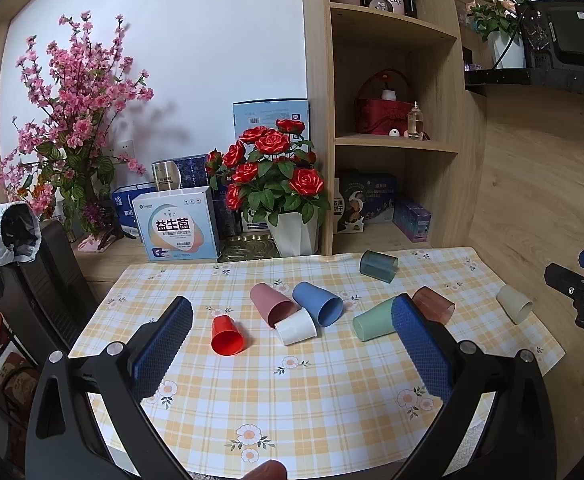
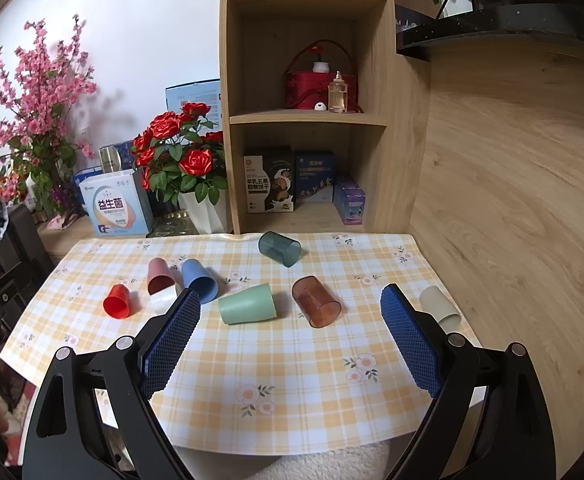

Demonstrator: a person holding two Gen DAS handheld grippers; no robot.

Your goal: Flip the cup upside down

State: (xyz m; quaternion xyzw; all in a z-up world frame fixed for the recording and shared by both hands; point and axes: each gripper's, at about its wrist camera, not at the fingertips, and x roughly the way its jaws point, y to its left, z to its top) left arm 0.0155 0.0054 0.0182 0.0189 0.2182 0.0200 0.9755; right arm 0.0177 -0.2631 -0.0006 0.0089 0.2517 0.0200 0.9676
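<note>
Several cups lie on their sides on a yellow checked tablecloth [image 1: 292,400]: red [image 1: 227,337], pink [image 1: 271,303], white [image 1: 296,326], blue [image 1: 318,303], green [image 1: 374,320], brown clear [image 1: 434,305], dark teal [image 1: 378,266] and beige [image 1: 514,303]. My left gripper [image 1: 292,312] is open and empty, held above the cloth in front of the cups. My right gripper [image 2: 290,300] is open and empty, with the green cup [image 2: 247,304] and brown cup [image 2: 317,301] between its fingers further off. The beige cup [image 2: 440,309] lies just beyond its right finger.
A white pot of red roses [image 1: 280,184], boxes [image 1: 180,226] and pink blossoms [image 1: 72,120] stand behind the cloth. A wooden shelf unit [image 2: 308,120] holds boxes, a red basket and jars. A wood wall [image 2: 512,160] is at the right.
</note>
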